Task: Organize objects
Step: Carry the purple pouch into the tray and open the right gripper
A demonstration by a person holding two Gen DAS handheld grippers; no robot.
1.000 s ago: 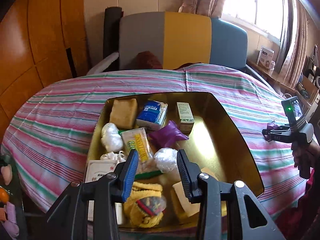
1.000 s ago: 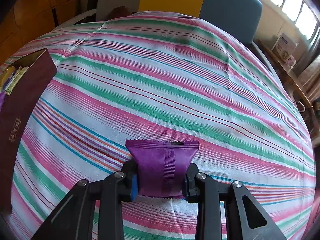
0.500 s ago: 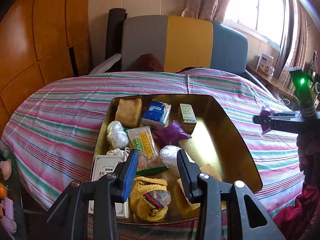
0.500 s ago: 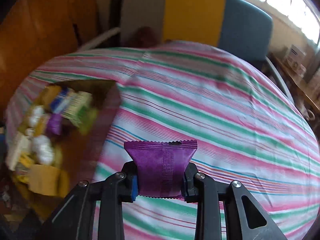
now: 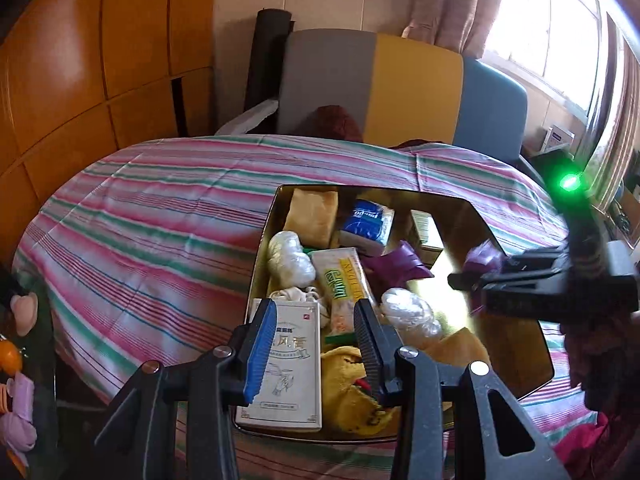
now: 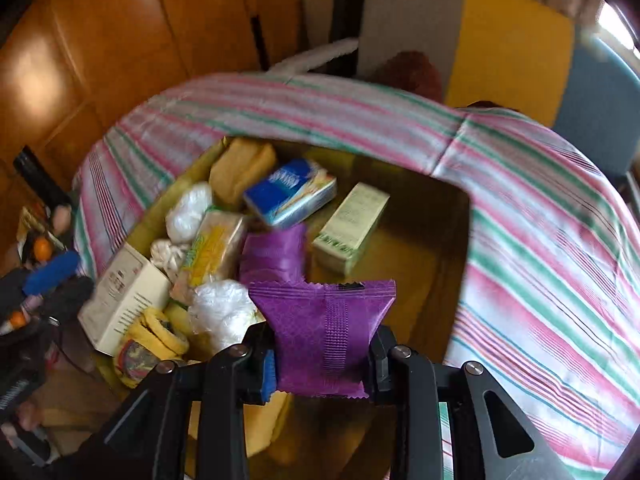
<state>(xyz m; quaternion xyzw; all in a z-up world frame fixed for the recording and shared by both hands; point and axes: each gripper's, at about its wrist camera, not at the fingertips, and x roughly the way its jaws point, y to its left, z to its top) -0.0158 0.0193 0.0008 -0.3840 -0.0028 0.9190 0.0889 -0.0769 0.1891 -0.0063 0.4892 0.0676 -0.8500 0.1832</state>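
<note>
Step in hand: deliver the purple sachet (image 6: 326,336) into the gold-lined box (image 6: 460,216) on the table (image 6: 560,264).
Right claw (image 6: 322,364): clamped on the lower half of the purple sachet, which stands upright between the fingers above the near, bare part of the box floor.
Left claw (image 5: 314,344): jaws apart and holding nothing, hovering over the near end of the box above the white carton (image 5: 288,360).
Box contents: a second purple sachet (image 6: 276,252), blue tissue pack (image 6: 292,194), pale green carton (image 6: 352,228), and white wrapped bundles (image 6: 222,308) crowd the left side; the right side is bare.
Release point: judged best over the bare gold floor, right of the pale green carton, clear of the pile.
Method: lower until the sachet is just above the floor, then part the fingers; avoid dropping from height.
Risk: the sachet may catch the box wall (image 5: 516,256) or land on the pile.
Change from 1.0 s ago: the right claw was over striped cloth with the box at the far left edge; it is now above the box interior. The grip on the sachet is unchanged. The left claw remains parted.
</note>
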